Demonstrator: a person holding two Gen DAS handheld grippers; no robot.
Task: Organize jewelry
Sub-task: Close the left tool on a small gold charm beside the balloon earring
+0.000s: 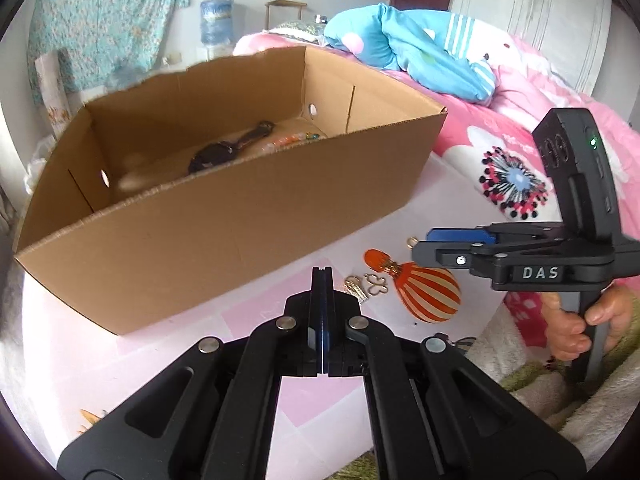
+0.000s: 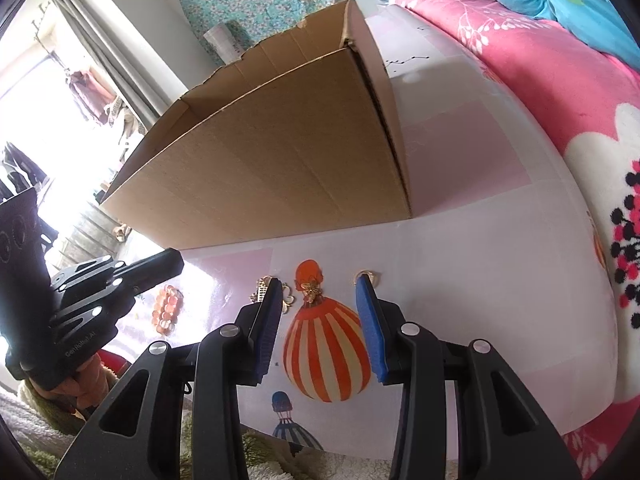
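Observation:
An open cardboard box (image 1: 224, 216) stands on the pink-and-white table; inside lie a black watch (image 1: 228, 148) and a beaded piece (image 1: 296, 138). The box also shows in the right wrist view (image 2: 280, 160). My left gripper (image 1: 322, 276) is shut and empty, low over the table before the box. My right gripper (image 2: 320, 292) is open, its blue pads (image 2: 370, 320) straddling a small gold flower piece (image 2: 311, 289) lying on the table's orange balloon print. Gold clasps (image 1: 378, 284) lie beside it, and a gold ring (image 2: 366, 276) sits at the right fingertip. An orange bead bracelet (image 2: 167, 309) lies left.
A pink floral blanket (image 2: 560, 92) and blue bedding (image 1: 420, 52) border the table on the right. A green fuzzy cloth (image 2: 48, 432) lies at the near edge. A water jug (image 1: 216, 20) and a patterned curtain stand behind the box.

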